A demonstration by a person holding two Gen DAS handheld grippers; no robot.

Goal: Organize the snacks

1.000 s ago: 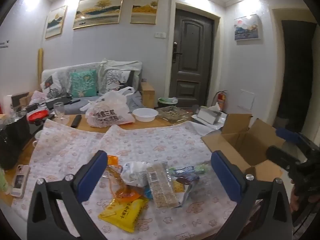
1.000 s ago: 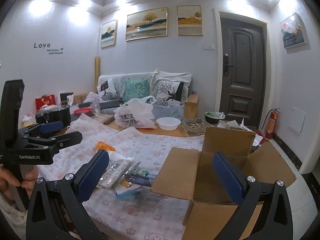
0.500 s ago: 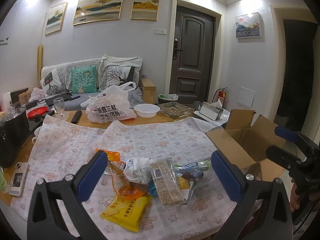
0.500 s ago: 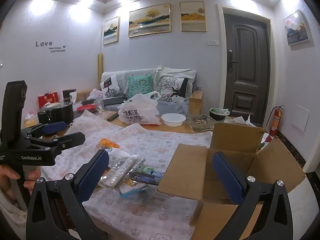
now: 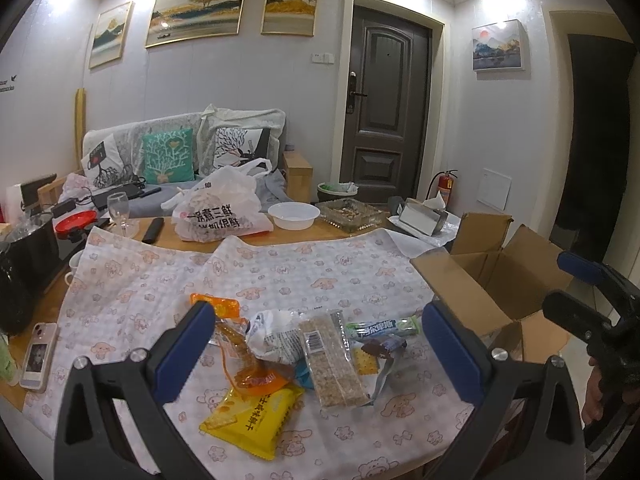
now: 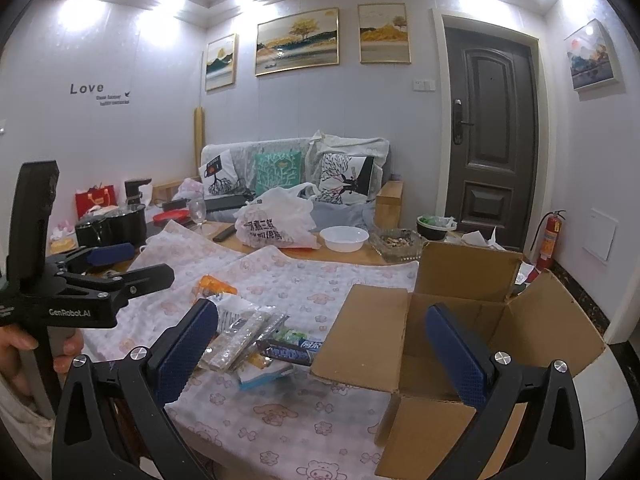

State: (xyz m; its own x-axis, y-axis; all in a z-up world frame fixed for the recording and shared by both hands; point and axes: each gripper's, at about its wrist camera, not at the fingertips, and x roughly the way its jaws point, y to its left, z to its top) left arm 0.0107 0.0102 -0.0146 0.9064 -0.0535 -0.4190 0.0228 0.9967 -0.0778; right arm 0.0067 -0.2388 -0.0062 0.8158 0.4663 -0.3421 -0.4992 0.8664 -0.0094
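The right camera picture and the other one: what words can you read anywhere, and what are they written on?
"Love": wall sticker; the smaller lines beneath are too blurred to read.
"GenRobot.AI": side of the left gripper.
White plastic bag: large dark Chinese characters, too unclear to read reliably.
Yellow snack packet: Chinese print, too blurred.
Green snack bar: white Chinese characters, too small.
Grain bar: a barcode, digits unreadable.

the room was lit from above by ceiling spotlights [image 6: 168,4], which were blown out into white glare in both views and washed the upper walls pale. straight lines such as the door [image 5: 384,108] frame were bent by fisheye distortion, and the corners were cut off by a black vignette. the near blue pads [image 6: 188,348] were rendered slightly soft, and a dim, bluish cast was seen throughout.
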